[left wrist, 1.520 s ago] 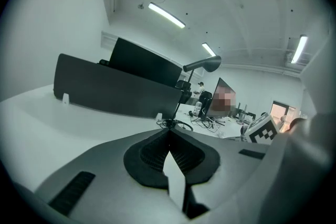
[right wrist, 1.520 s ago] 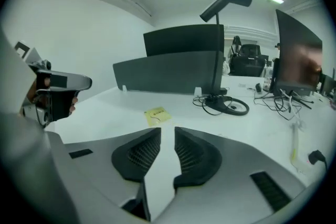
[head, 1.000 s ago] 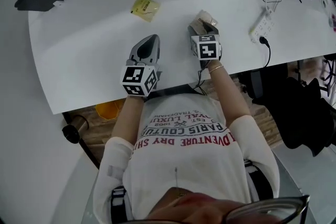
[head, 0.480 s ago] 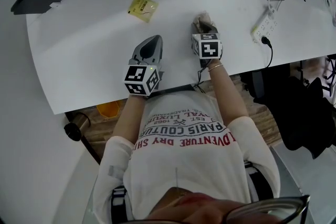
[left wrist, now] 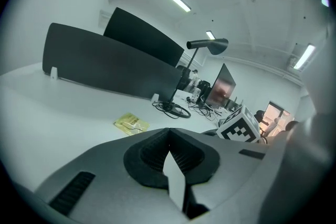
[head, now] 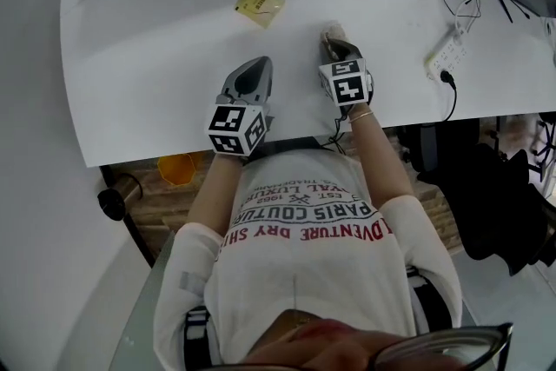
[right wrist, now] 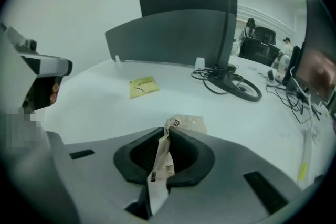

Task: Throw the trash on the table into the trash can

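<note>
Wrapper (right wrist: 189,124) pinched in right hand-held gripper (right wrist: 166,136), jaws just closed, left hand-held gripper (left wrist: 168,134) clenched

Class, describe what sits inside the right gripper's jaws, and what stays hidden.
The right gripper, whose jaws have just been closing, pinches a crumpled pale wrapper. One end pokes out over the white table; the stretch pressed between the jaws is covered.
</note>
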